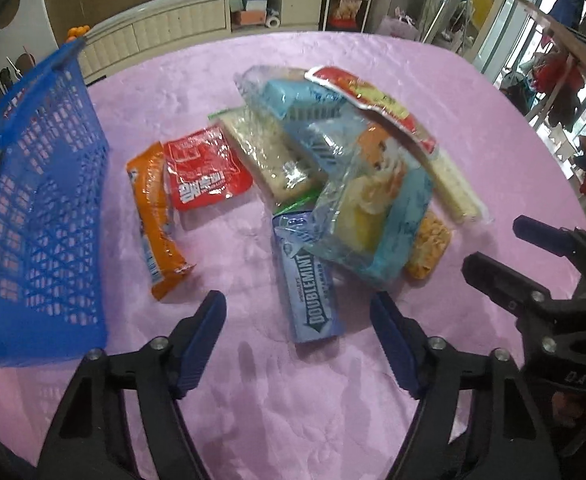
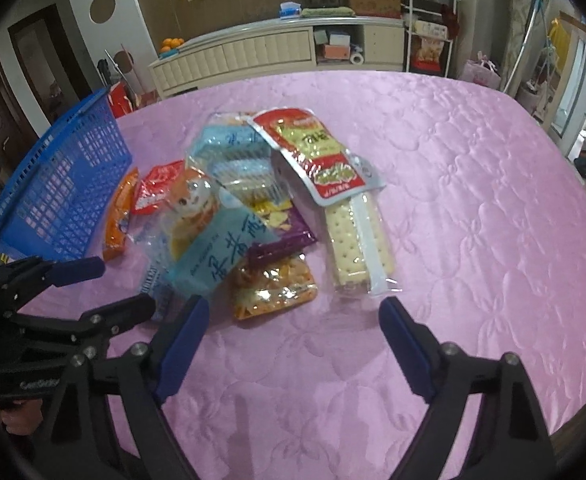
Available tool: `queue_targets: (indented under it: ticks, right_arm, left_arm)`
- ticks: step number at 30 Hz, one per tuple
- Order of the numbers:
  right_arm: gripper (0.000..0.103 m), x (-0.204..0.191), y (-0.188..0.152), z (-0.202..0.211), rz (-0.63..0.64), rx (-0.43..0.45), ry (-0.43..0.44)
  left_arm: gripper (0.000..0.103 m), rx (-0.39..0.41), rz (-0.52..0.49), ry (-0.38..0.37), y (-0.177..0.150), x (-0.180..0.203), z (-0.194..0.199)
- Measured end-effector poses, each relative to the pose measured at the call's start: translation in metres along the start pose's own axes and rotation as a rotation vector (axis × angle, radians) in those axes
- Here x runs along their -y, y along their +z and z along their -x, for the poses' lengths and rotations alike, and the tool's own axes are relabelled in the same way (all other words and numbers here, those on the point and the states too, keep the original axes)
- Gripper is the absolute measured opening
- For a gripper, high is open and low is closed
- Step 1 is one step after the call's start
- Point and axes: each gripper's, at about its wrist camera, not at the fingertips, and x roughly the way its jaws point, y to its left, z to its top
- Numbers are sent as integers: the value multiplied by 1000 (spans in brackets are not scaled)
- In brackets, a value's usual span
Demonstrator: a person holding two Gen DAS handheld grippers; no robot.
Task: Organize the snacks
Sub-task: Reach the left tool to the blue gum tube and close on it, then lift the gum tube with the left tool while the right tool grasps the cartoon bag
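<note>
Snack pile sits mid-table on the pink quilted cloth (image 2: 453,200); blue basket (image 1: 41,216) stands at the table's left edge, apparently tipped, nothing visible inside. Left gripper (image 1: 297,338) spread wide, holding nothing, hovering over the near side. Right gripper (image 2: 295,340) likewise released and empty. Key relation: Doublemint pack (image 1: 313,300) lies directly ahead of the left gripper, near end between the fingertips' line, long axis running roughly away from it; likely the left arm's easiest pick, basket on that side. Cracker sleeve (image 2: 357,240) lies just ahead of the right gripper, long axis also pointing away. Pile overlaps heavily: the blue bag (image 2: 221,252) covers several packets, the purple one mostly hidden. Orange stick pack (image 1: 157,224) lies nearest the basket.
</note>
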Motion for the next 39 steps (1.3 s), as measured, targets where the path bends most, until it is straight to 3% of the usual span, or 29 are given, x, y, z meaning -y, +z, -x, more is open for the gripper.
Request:
queue_targets:
  ticks: [9,12,16,24,27,34,39]
  right_arm:
    - [90,4,0,-6,-14,-24,-1]
    - [90,3,1,-5,-16,-28,1]
    - [90,-1,3,-5,-27,-35,22]
    - [90,-9,17,-5,-91,-52,111]
    - [90,-18,23,-12,-107,-74,89]
    - [90,-29,37,-24,-191,-99,155]
    - [90,-35,48,-36,-234,-136,117]
  left_arm:
    - [50,-33,-4,-15,8,-4,-25]
    - [29,-30,-9,-17,8,-4,-27]
    - [29,-22,-8,-14,3,-7,-17]
    - [28,84,45,17,-7,-25,27]
    - [28,107,62,21,-3,-30,34]
    - [28,165,60,42,2,-37,48]
    - [28,204,48,54,8,-41,48]
